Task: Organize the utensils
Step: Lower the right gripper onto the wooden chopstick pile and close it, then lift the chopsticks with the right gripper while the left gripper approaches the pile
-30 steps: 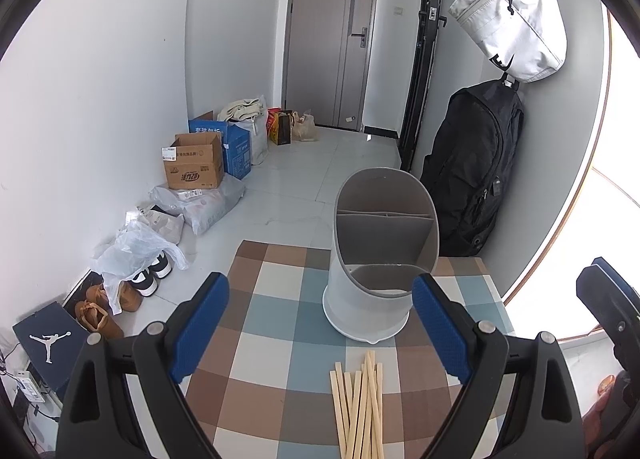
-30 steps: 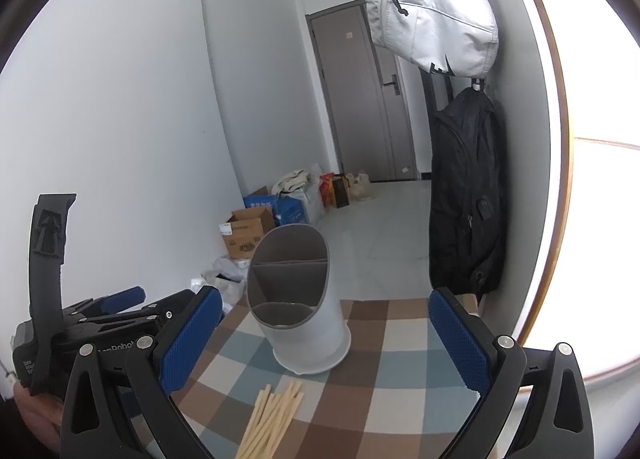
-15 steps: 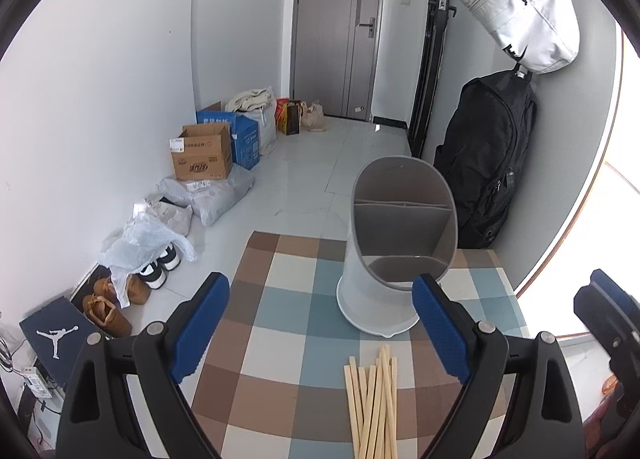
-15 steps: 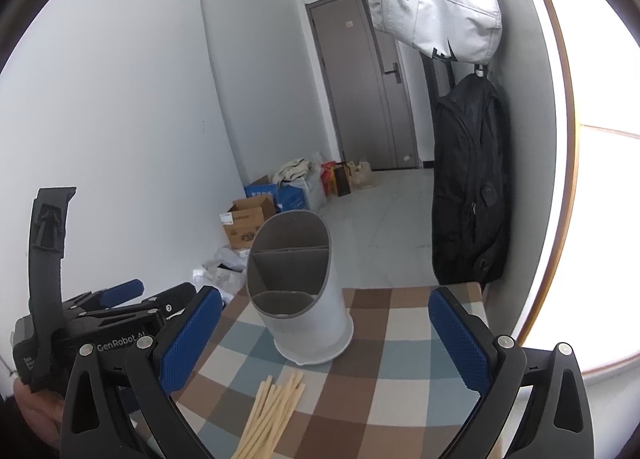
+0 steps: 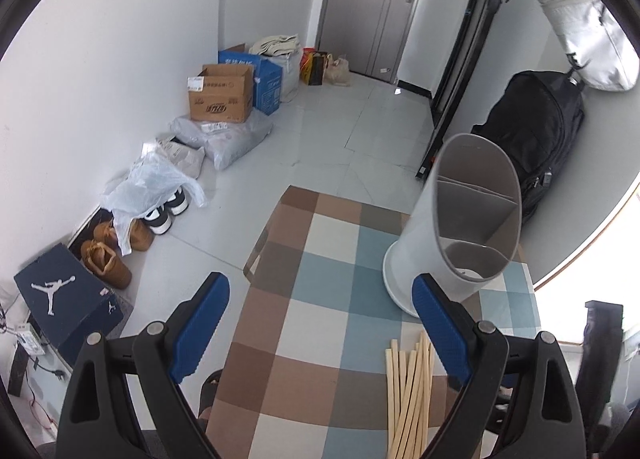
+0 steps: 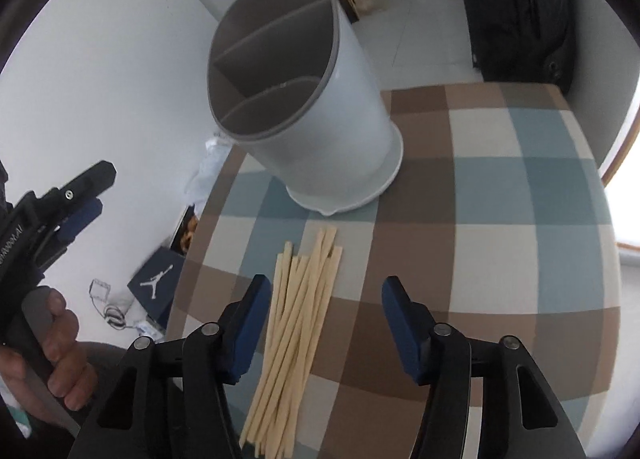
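1. The right gripper (image 6: 320,323) is over the near end of the chopsticks (image 6: 296,323), jaws closing, pads not yet touching wood.
2. The left gripper (image 5: 320,323) hangs wide and empty beside the table.
3. The bundle lies loose on the checked tablecloth (image 6: 500,251); this looks like the pick-up step.
4. Beyond stands the divided holder (image 6: 296,99), empty; next, lift and tip the sticks into a compartment.

Brown/blue/cream checked tablecloth (image 6: 500,187), grey utensil holder (image 6: 320,107), pale chopsticks (image 6: 296,323).
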